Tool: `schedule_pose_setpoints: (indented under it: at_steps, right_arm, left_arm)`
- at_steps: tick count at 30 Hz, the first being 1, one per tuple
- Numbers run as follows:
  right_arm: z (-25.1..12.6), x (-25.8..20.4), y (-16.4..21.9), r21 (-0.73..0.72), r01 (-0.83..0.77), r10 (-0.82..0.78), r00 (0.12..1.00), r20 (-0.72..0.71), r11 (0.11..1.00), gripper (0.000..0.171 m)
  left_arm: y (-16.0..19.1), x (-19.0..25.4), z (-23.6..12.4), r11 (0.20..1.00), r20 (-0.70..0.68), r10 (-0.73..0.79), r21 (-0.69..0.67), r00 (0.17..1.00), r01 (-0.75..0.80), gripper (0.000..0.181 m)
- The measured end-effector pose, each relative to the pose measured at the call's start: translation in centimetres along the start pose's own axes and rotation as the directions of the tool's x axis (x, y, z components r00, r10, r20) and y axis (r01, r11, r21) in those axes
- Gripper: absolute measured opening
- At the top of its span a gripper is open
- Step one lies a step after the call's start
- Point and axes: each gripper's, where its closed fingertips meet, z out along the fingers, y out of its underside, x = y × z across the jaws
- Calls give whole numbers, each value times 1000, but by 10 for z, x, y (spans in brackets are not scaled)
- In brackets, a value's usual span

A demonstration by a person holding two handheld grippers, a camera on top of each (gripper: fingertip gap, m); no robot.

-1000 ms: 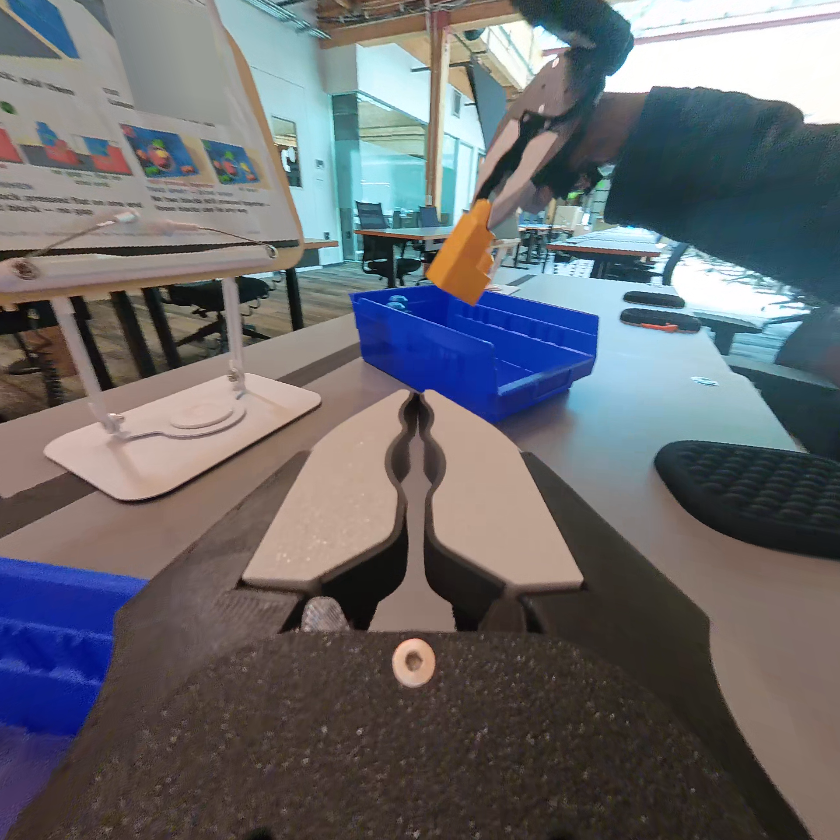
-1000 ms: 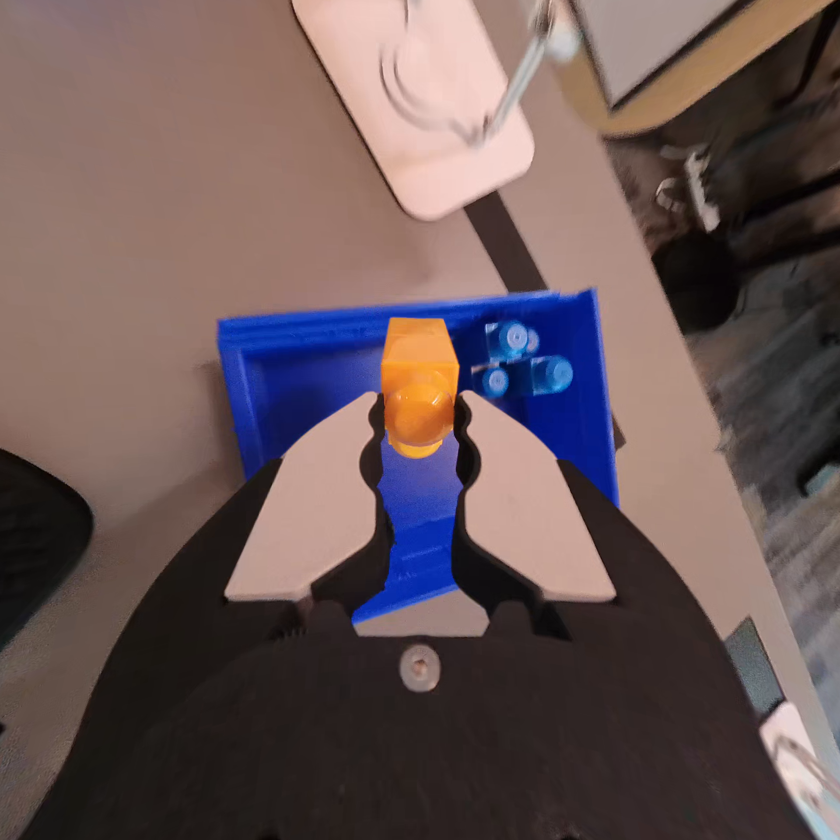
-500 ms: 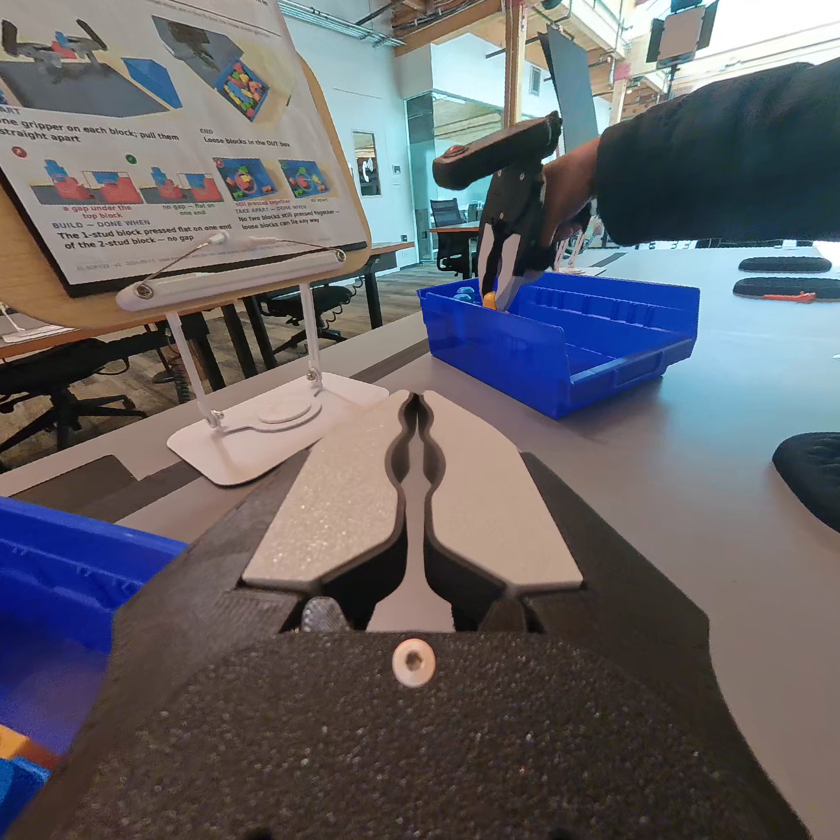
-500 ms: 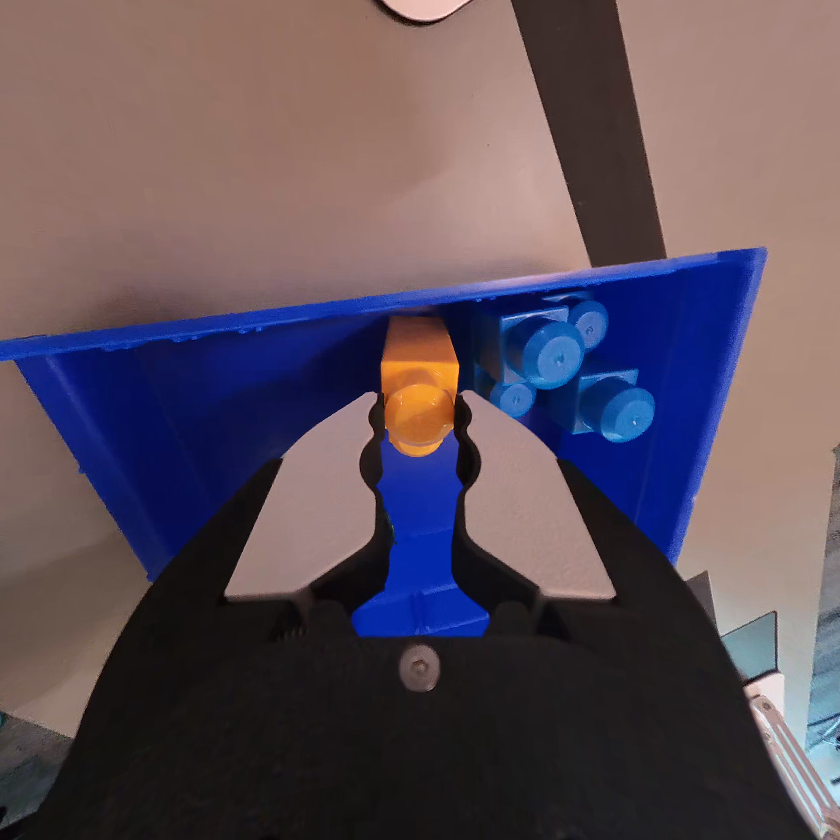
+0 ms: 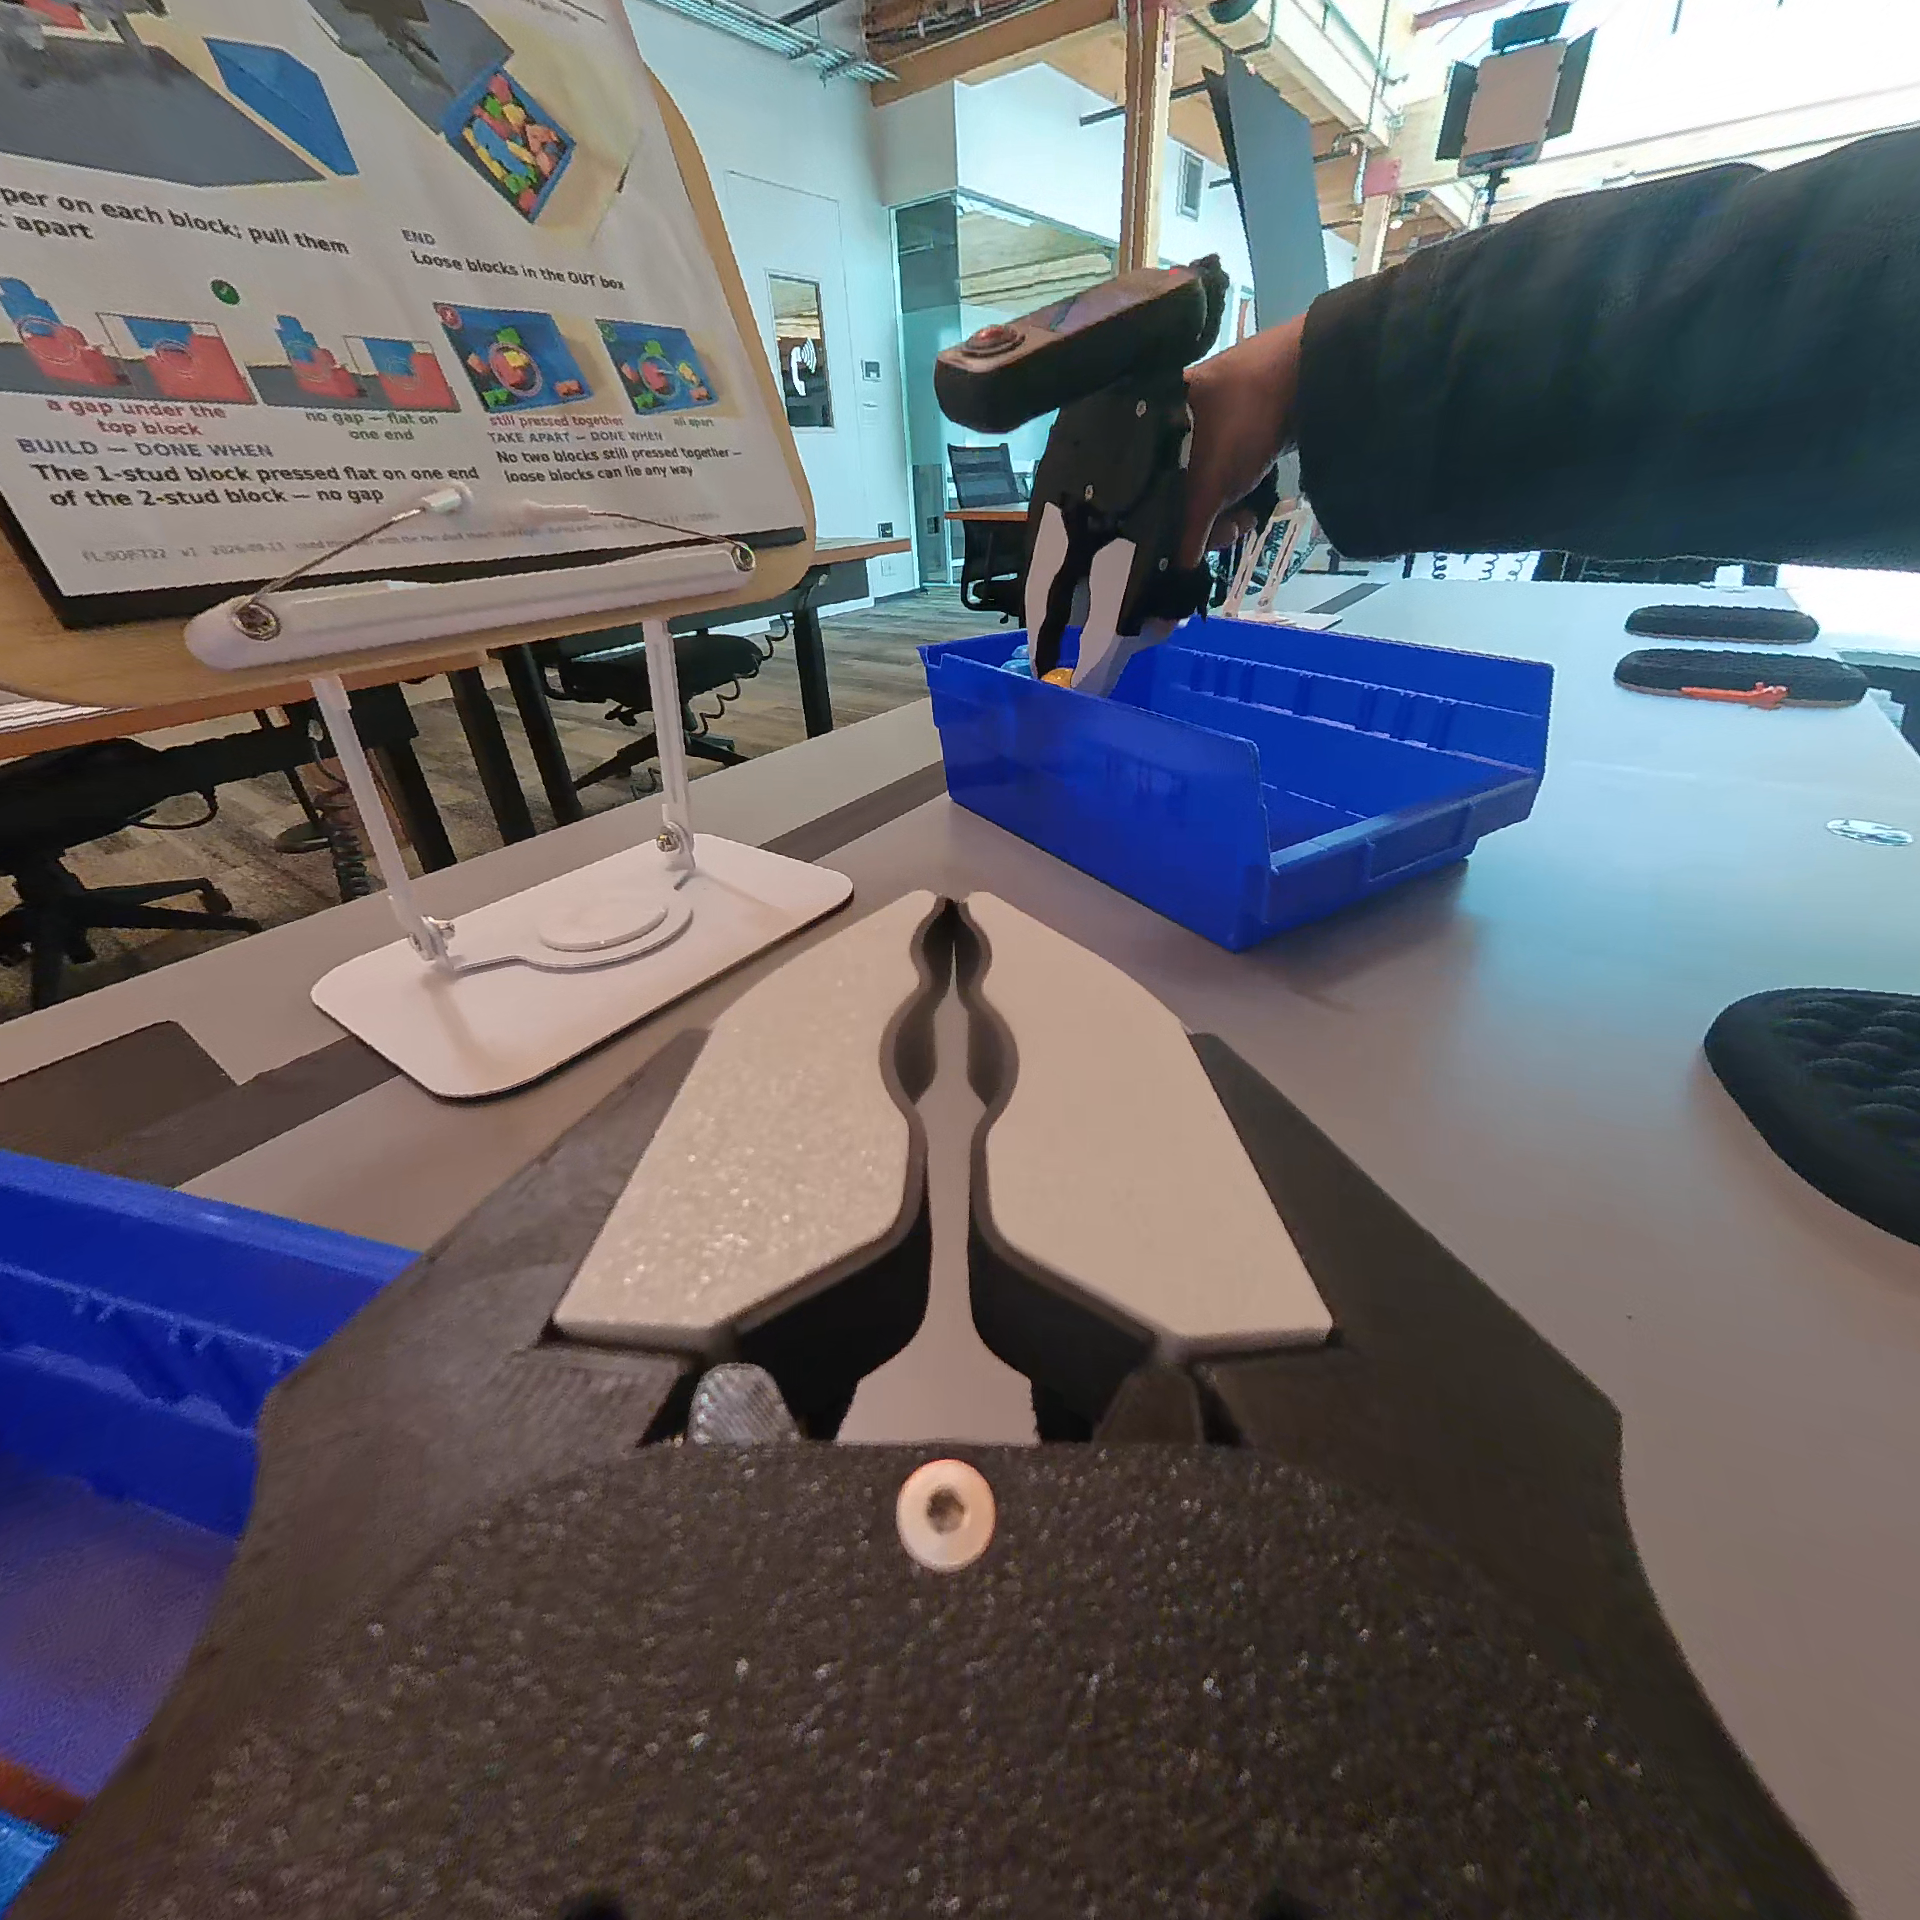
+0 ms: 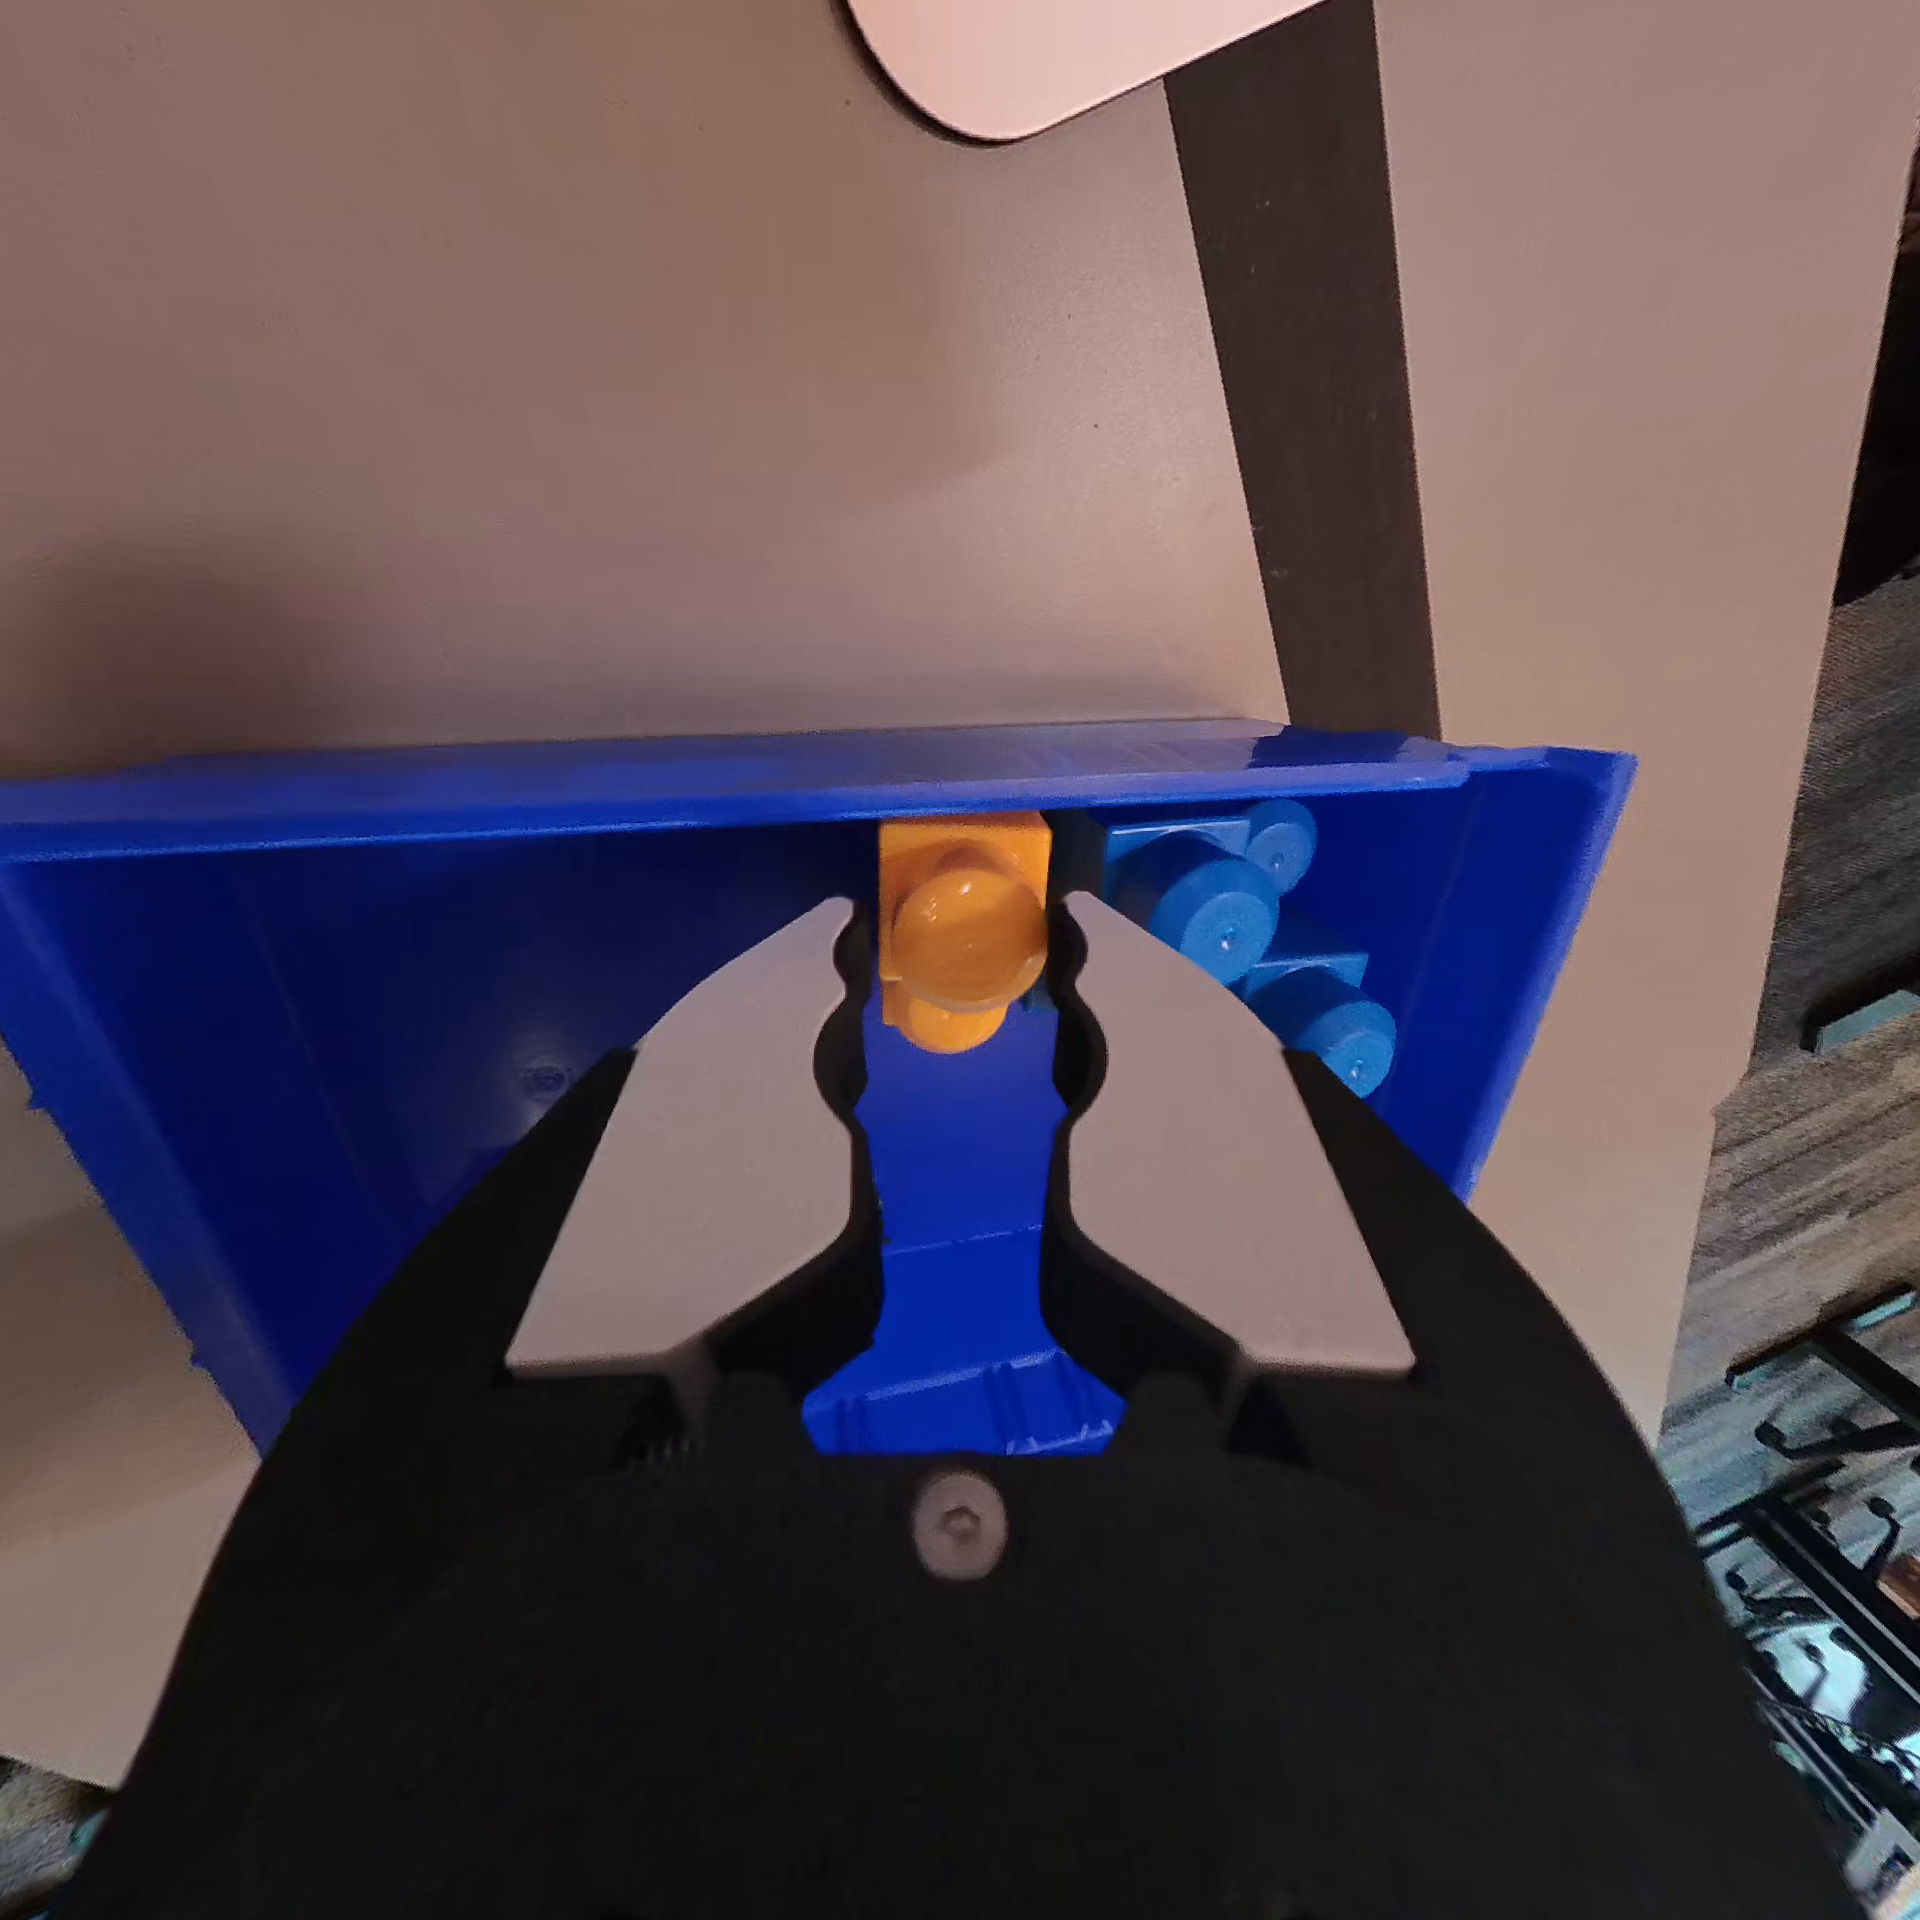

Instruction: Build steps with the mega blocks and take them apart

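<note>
Right wrist view: my right gripper [image 6: 956, 914] reaches down into the far blue bin [image 6: 312, 987], with the orange block [image 6: 961, 935] between its tips.

Its jaws stand a little apart, and the left tip shows a thin gap beside the orange block, so I read them as loosened rather than clamped; the block sits against the bin's far wall. Just right of it, in the bin's right corner, lie light blue blocks [image 6: 1216, 914] with round studs facing me. In the left wrist view my left gripper [image 5: 954, 914] hovers low over the grey surface [image 5: 1455, 1039], jaws together on nothing, with a white stand [image 5: 582, 966] holding an instruction sheet to its left and a 2nd blue bin [image 5: 156, 1351] at the near left.
</note>
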Motion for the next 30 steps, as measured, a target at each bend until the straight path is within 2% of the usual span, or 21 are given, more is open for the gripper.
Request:
schedule_pose_setpoints:
  at_steps: [4, 8, 11, 15, 19, 22, 26, 30]
  right_arm:
    - [-27, 5, -11, 99, -22, 25, 999, -29, 995, 36]
    - [-78, 10, -48, 360, -50, 97, 989, -114, 932, 34]
    - [-119, 4, -84, 622, -69, 209, 966, -155, 780, 32]
    - [-155, -26, -122, 873, -128, 378, 923, -68, 471, 25]
    - [-158, -65, -139, 954, -198, 476, 877, 70, 225, 18]
    - [-145, -93, -145, 961, -248, 523, 839, 150, 122, 12]
    - [-121, -126, -145, 955, -281, 558, 809, 184, 92, 6]
    - [-100, -144, -142, 964, -251, 546, 822, 163, 89, 2]
  left_arm:
    - [1, 0, 0, 1000, -2, -5, -3, 1000, 5, 0]
    - [2, 1, 1, 1000, -4, -3, -7, 1000, 3, 0]
    - [1, 1, 1, 1000, 3, 5, -3, 1000, -5, 0]
    - [-3, -1, -1, 1000, 22, 2, 12, 1000, -2, 0]
    - [-4, -3, -2, 1000, 34, -4, 16, 999, 4, 0]
    - [-5, -6, -4, 1000, 48, -2, 23, 999, 1, 0]
    - [-8, -11, -5, 999, 70, -6, 33, 998, 3, 0]
    - [-9, -15, -7, 999, 86, -15, 39, 996, 11, 0]
